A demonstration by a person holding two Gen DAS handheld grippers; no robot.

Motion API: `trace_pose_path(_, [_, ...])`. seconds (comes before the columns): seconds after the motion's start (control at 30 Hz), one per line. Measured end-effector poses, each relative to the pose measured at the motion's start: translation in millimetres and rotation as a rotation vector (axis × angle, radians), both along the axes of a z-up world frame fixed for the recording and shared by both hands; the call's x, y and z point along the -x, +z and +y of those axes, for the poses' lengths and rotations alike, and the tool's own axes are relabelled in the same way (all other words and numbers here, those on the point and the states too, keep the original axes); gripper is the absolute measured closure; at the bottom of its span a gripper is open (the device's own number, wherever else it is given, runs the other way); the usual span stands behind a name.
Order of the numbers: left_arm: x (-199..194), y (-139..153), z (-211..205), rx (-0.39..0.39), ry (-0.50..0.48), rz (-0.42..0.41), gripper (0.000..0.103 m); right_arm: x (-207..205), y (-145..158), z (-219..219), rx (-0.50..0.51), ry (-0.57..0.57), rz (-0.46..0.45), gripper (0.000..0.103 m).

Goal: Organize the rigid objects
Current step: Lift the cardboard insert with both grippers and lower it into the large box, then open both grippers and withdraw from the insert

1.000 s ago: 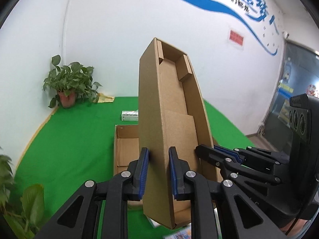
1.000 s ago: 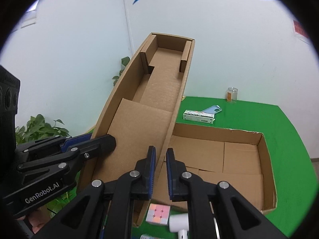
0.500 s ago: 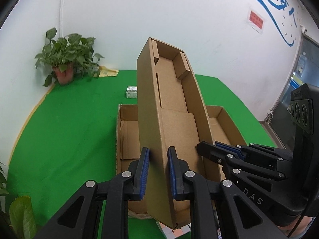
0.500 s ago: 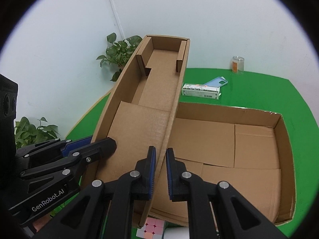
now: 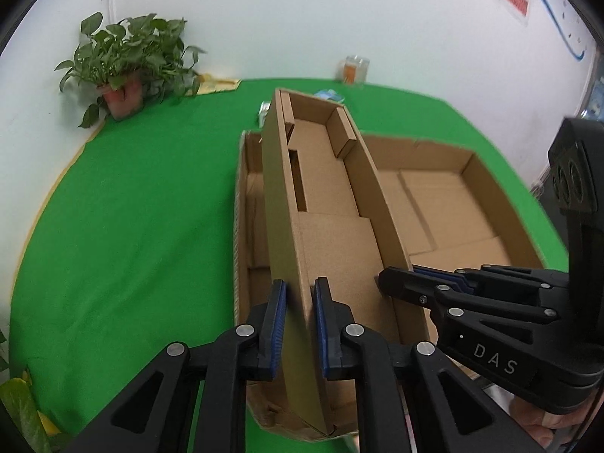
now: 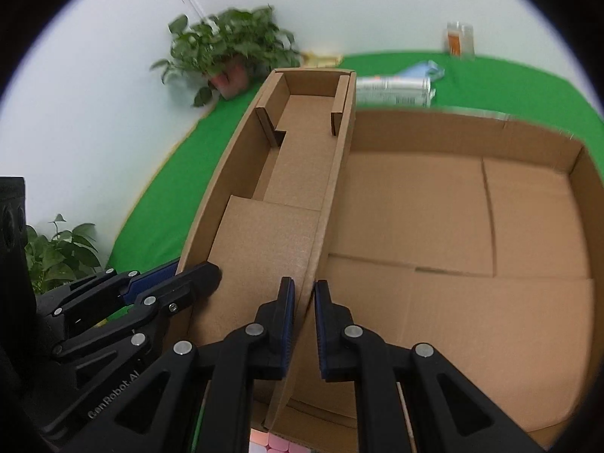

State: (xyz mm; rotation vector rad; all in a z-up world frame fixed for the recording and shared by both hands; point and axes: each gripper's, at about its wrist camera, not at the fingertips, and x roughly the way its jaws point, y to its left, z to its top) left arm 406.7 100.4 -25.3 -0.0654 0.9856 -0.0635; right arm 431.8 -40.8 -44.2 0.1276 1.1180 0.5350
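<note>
A long narrow cardboard box (image 5: pixel 328 188), open on top, hangs tilted above the left part of a large shallow cardboard box (image 5: pixel 490 181) on the green table. My left gripper (image 5: pixel 298 290) pinches the narrow box's left wall near its close end, its jaws still closing tighter on the wall. My right gripper (image 6: pixel 304 290) is shut on the right wall of the narrow box (image 6: pixel 294 173). Each gripper also shows in the other's view: the right gripper (image 5: pixel 385 275) and the left gripper (image 6: pixel 204 271). The floor of the large box (image 6: pixel 453 226) is bare.
A potted plant (image 5: pixel 128 71) and a glass jar (image 5: pixel 353 70) stand at the table's far edge by the wall. A white carton (image 6: pixel 392 90) and a blue case (image 6: pixel 422 70) lie behind the large box. A pink cube puzzle (image 6: pixel 271 443) lies at its near edge.
Both grippers have come down with the narrow box, tipping its far end from high against the wall to low over the large box. Both still grip its walls.
</note>
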Motion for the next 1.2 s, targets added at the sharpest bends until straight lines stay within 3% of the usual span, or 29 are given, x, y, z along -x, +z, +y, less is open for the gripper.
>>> trace_pose_path(0.17, [-4.8, -30.9, 7.0, 0.015, 0.015, 0.056, 0.092, -2.6, -25.8, 5.1, -0.011, 0.005, 0.059, 0.093])
trace_pose_path(0.33, [-0.3, -47.0, 9.4, -0.025, 0.047, 0.067, 0.092, -4.3, -40.0, 14.5, -0.017, 0.011, 0.111, 0.093])
trace_pose_path(0.5, [5.8, -54.6, 11.3, -0.042, 0.042, 0.082, 0.092, -11.3, -55.6, 12.7, -0.105, -0.035, 0.237, 0.089])
trace_pose_path(0.7, [28.3, -45.6, 16.7, 0.008, 0.067, 0.058, 0.092, -9.1, -63.7, 17.2, -0.134, -0.008, 0.281, 0.083])
trace_pose_path(0.8, [46.7, -27.0, 19.0, 0.025, 0.051, 0.003, 0.090, 5.0, -51.7, 23.2, -0.094, 0.028, 0.226, 0.077])
trace_pose_path(0.83, [53.2, -20.7, 18.3, 0.013, 0.044, -0.018, 0.089, 8.8, -44.7, 22.8, -0.081, 0.030, 0.199, 0.069])
trace_pose_path(0.87, [65.3, -8.7, 15.7, -0.022, 0.038, -0.060, 0.076, 13.7, -34.7, 20.4, -0.051, 0.030, 0.157, 0.059])
trace_pose_path(0.9, [74.5, 0.0, 14.1, -0.049, 0.043, -0.094, 0.047, 19.7, -24.1, 17.1, 0.016, 0.022, 0.102, 0.033])
trace_pose_path(0.93, [89.5, 13.0, 11.6, -0.091, 0.057, -0.153, 0.030, 27.7, -13.6, 10.9, 0.096, -0.003, 0.039, 0.019])
trace_pose_path(0.97, [105.6, 25.1, 8.5, -0.130, 0.072, -0.223, 0.003, 36.8, -3.4, 3.6, 0.142, -0.027, -0.021, 0.019])
trace_pose_path(1.0, [120.5, 34.1, 4.8, -0.152, 0.078, -0.287, 0.000, 54.9, 13.7, -8.5, 0.198, -0.050, -0.123, 0.018])
trace_pose_path(1.07, [155.4, 51.4, -7.2, -0.184, 0.064, -0.399, 0.000, 86.6, 32.0, -28.9, 0.267, -0.086, -0.239, 0.012])
trace_pose_path(1.13, [177.6, 60.9, -18.3, -0.165, 0.036, -0.429, 0.000, 118.4, 41.6, -49.2, 0.299, -0.122, -0.309, 0.001])
trace_pose_path(1.2, [202.6, 66.1, -31.5, -0.097, 0.000, -0.449, 0.000, 160.5, 45.8, -68.8, 0.359, -0.150, -0.377, 0.001])
